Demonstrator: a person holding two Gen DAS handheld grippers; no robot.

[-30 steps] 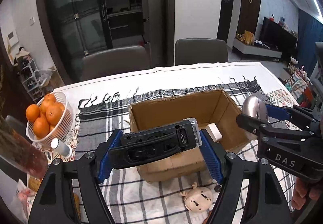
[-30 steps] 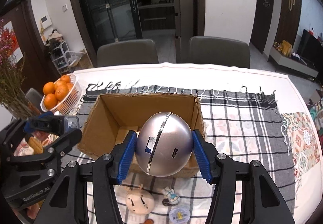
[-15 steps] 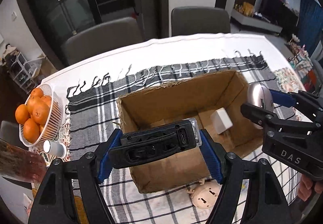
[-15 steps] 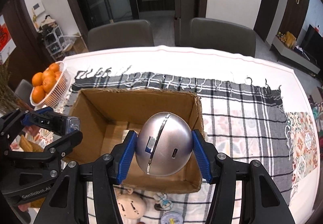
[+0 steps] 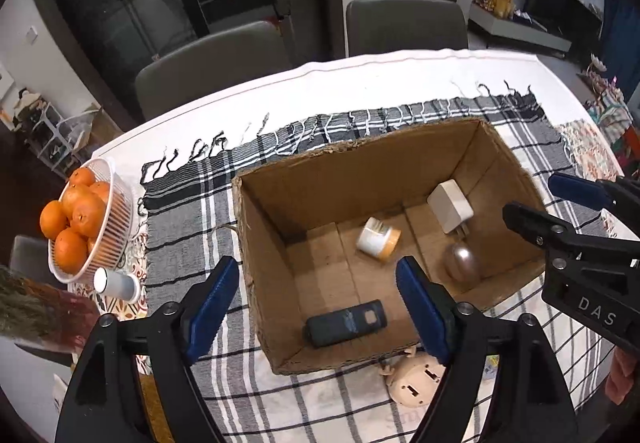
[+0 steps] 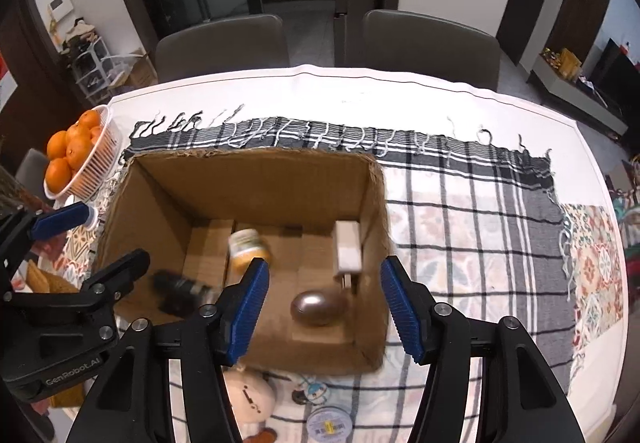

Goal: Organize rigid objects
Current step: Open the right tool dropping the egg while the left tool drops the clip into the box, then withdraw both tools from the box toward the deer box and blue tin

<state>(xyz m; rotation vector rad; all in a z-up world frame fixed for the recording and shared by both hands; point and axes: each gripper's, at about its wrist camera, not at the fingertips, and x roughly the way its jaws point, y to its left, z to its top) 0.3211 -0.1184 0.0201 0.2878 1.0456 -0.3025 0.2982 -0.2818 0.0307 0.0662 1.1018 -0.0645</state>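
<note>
An open cardboard box (image 5: 260, 243) stands on a plaid cloth. On its floor lie a black device (image 5: 346, 327), a silver egg-shaped object (image 5: 462, 263), a white charger (image 5: 450, 205) and a small white-and-orange jar (image 5: 378, 239). My left gripper (image 5: 316, 263) hovers over the box's near left part, jaws opening, with nothing between them. My right gripper (image 6: 325, 263) hangs over the box's right side, above the silver object (image 6: 318, 307), jaws also opening and empty. The black device (image 6: 180, 289) looks blurred in the right wrist view.
A white basket of oranges (image 5: 88, 219) and a tipped white cup (image 5: 116, 283) sit left of the box. A beige round toy (image 5: 416, 383), a small figure (image 6: 310, 391) and a round disc (image 6: 328, 421) lie in front of it. Two chairs stand behind the table.
Both grippers came forward and down over the box and opened. The black device left the left gripper and the silver object left the right; both now lie in the box.
</note>
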